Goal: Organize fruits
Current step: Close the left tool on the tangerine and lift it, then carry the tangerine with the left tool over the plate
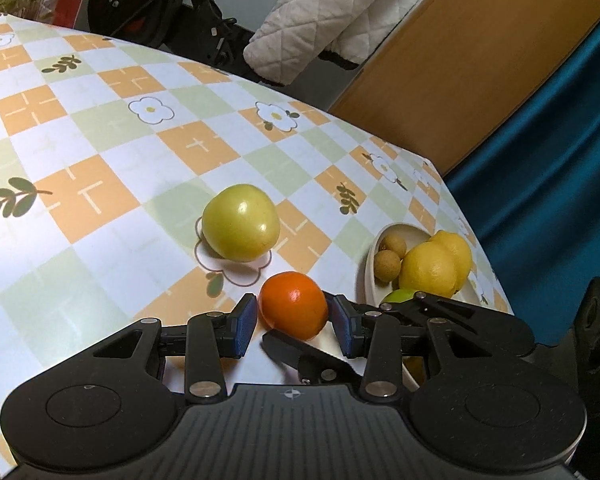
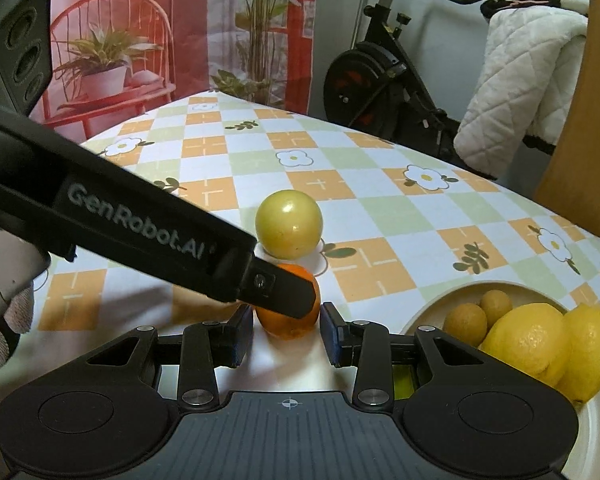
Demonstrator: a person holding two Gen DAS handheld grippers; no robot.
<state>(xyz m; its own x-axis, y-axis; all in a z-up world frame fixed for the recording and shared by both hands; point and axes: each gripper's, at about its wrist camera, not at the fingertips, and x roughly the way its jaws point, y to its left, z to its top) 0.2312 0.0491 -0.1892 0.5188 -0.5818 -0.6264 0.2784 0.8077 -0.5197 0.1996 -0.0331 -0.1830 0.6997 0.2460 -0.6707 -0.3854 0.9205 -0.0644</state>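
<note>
- Orange [image 1: 293, 305] sits on the bench [image 1: 100, 152], dead between the left gripper [image 1: 296, 322] pads, narrow gaps each side, not pinched.
- Right gripper [image 2: 286, 330] brackets it too, narrow, empty.
- Bowl [image 1: 370, 264] lies just right.

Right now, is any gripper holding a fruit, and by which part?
Cannot be told: the orange sits between the left gripper pads, at its sides, but pressing contact is unclear.
</note>
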